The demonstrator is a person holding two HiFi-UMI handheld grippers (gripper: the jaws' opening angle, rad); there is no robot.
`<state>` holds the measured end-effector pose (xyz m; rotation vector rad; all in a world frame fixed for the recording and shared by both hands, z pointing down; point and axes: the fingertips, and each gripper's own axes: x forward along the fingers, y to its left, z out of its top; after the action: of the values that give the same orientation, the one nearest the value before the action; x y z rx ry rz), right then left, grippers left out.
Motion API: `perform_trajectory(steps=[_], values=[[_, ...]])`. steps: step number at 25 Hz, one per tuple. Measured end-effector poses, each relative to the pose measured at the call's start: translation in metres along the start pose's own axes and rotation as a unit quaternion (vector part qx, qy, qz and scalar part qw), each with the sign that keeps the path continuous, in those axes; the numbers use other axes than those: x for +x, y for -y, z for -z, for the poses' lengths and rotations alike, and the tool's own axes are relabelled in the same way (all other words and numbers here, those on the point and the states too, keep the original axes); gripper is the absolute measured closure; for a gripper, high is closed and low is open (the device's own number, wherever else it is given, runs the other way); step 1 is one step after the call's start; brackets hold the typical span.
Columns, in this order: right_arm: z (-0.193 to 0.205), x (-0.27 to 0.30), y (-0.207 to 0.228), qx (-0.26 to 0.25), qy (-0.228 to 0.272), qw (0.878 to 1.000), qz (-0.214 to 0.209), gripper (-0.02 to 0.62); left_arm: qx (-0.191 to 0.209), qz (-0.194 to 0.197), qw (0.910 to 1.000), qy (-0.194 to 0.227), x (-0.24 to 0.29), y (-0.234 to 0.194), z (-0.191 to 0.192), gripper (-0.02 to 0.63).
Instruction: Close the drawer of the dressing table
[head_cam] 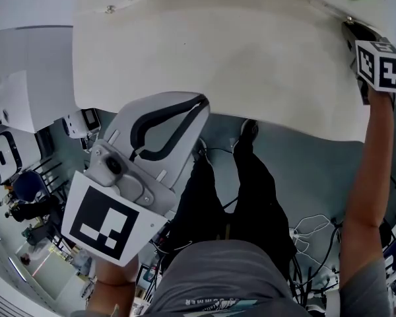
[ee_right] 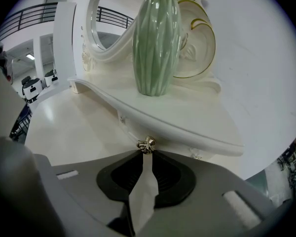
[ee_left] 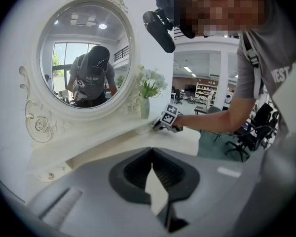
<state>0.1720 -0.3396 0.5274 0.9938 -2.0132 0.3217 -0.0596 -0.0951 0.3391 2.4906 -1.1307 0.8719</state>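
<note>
The white dressing table [head_cam: 218, 58] fills the top of the head view. Its small drawer front [ee_right: 131, 132] lies tucked under the curved shelf edge and carries a metal knob [ee_right: 146, 145]. My right gripper [ee_right: 144, 154] points straight at that knob, its tips a narrow gap apart on either side of the knob's base. In the head view this gripper [head_cam: 352, 32] reaches the table's far right corner. My left gripper [head_cam: 202, 102] hangs off the table's front edge, shut and empty, its tips [ee_left: 152, 164] touching.
A green vase [ee_right: 156, 43] with flowers and a gold-rimmed dish [ee_right: 200, 43] stand on the shelf just above the knob. An oval mirror [ee_left: 86, 58] rises behind. A second knob [ee_left: 50, 175] sits at the shelf's left end. Cables [head_cam: 310, 230] lie on the floor.
</note>
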Motion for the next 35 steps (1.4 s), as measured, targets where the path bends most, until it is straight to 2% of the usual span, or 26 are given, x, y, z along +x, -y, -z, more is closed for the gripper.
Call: perform_trajectory(steps=[14,19,22,27,35], values=[[0.0,-0.025,0.004,0.013,-0.039,0.999,0.022,0.534,0.027,-0.012,0.9991,0.029,-0.035,-0.011,-0.031,0.604],[-0.006,-0.06,0.0,0.019,-0.039,0.998,0.036,0.541,0.04,-0.018,0.9981,0.044,-0.062,-0.014,-0.042,0.604],[-0.02,-0.095,-0.003,0.019,-0.019,0.998,0.058,0.593,0.046,-0.023,0.9973,0.052,-0.088,-0.014,-0.049,0.604],[-0.049,-0.151,-0.007,0.023,0.036,0.996,0.074,0.595,0.054,-0.033,0.9958,0.066,-0.113,-0.015,-0.059,0.604],[-0.115,-0.261,-0.06,0.03,0.152,0.986,0.068,0.595,0.067,-0.055,0.9914,0.099,-0.176,-0.009,-0.074,0.604]])
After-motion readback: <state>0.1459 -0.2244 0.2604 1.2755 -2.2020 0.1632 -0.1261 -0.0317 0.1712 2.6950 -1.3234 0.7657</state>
